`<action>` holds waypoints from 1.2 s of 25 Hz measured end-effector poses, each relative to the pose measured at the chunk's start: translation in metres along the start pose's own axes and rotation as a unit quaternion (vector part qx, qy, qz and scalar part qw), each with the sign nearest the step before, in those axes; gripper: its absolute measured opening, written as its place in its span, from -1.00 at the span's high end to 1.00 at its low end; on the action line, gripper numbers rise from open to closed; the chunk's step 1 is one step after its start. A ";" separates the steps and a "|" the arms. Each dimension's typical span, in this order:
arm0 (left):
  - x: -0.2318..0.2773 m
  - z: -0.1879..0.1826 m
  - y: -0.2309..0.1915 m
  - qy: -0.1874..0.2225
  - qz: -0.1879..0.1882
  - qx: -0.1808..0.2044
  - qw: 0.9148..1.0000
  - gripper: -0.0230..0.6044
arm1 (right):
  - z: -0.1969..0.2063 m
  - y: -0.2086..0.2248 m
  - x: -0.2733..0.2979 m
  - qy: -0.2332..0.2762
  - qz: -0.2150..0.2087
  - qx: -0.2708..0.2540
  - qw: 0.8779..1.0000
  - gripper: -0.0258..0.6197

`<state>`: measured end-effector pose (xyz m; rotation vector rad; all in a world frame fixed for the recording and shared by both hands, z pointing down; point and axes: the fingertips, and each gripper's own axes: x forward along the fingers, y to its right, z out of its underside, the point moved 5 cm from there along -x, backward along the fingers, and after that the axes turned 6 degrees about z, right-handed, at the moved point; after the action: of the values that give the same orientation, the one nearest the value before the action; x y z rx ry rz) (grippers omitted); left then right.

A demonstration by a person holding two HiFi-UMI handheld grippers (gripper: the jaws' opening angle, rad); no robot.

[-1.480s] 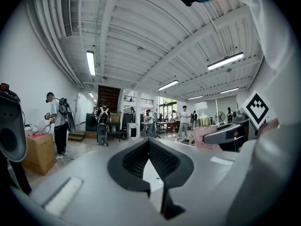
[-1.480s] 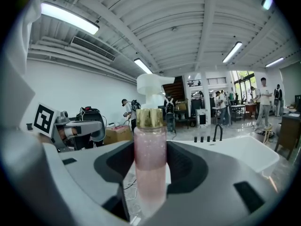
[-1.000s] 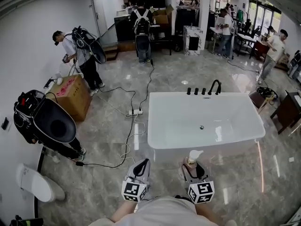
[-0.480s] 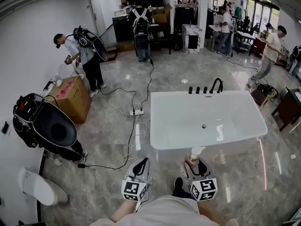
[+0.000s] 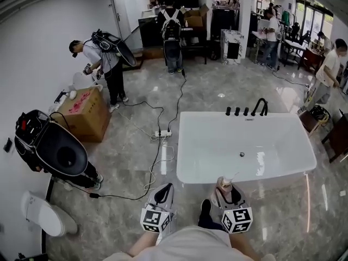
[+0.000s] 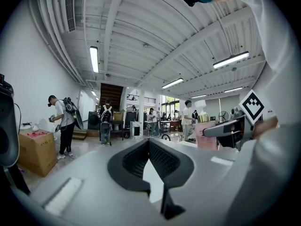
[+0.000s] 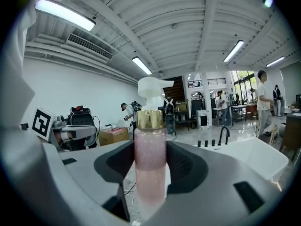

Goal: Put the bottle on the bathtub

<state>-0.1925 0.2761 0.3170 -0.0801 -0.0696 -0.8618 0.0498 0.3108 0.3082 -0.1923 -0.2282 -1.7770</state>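
Right tool [image 5: 224, 187] low, pointing forward, clamped on pink bottle [image 7: 150, 164] beside bathtub [image 5: 184, 145], left tool [image 5: 165, 190] alongside, jaws together

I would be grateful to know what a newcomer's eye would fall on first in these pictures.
Most striking is the large white rectangular bathtub on the glossy grey marble floor, straight ahead of the person. Next comes the slim pink pump bottle with a gold collar, held upright in the right tongs close to the tub's near rim; the left tongs are shut and empty.
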 end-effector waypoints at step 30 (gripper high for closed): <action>0.274 -0.043 -0.057 0.003 -0.027 0.018 0.999 0.90 | -0.073 0.172 0.203 0.012 -0.053 0.002 0.999 0.28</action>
<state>-0.0562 0.0279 0.3027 -0.0429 -0.0821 -0.9151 0.1738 0.0647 0.2975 -0.1598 -0.2282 -1.8824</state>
